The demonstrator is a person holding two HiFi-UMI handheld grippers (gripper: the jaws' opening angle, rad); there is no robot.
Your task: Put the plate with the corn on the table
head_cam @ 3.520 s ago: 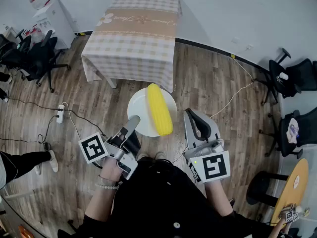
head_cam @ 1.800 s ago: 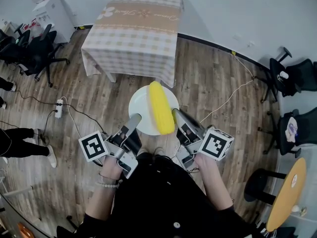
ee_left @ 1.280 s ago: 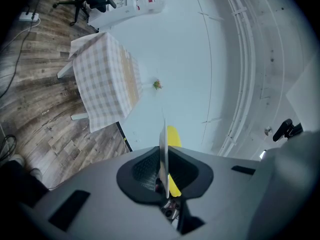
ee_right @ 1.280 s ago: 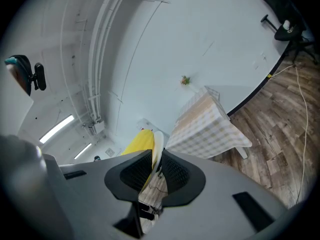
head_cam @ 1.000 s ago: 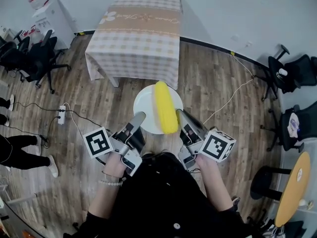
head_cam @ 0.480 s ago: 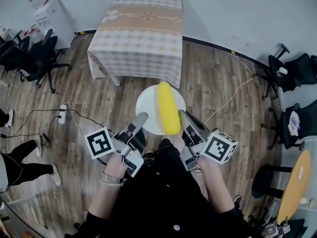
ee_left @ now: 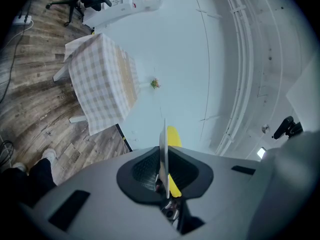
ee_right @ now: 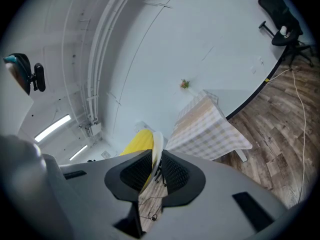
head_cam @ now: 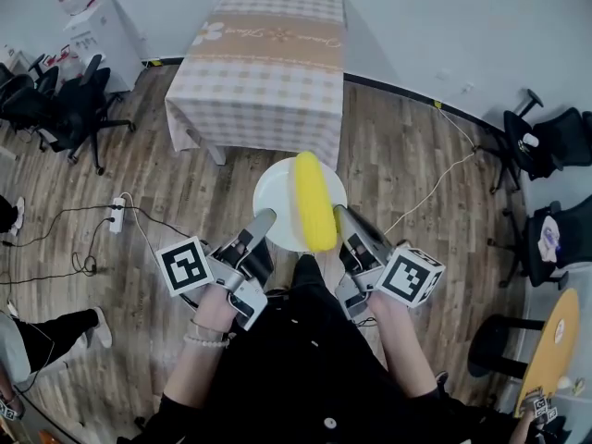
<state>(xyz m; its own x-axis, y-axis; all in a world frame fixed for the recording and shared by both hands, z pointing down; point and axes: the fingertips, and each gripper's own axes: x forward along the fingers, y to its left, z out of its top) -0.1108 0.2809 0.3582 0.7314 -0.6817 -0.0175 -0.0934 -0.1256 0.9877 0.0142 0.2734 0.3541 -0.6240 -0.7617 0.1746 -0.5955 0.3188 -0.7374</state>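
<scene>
One yellow corn (head_cam: 313, 202) lies on white plate (head_cam: 275, 191); left gripper (head_cam: 263, 220), right gripper (head_cam: 340, 214) each clamp plate rim.

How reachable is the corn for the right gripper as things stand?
Probably not: the right gripper is shut on the plate, as is the left gripper, carrying it. The corn lies close, but releasing would likely tip it.

plate (head_cam: 274, 195) partly under corn (head_cam: 314, 202), bystander (head_cam: 57, 334) cut by left edge
</scene>
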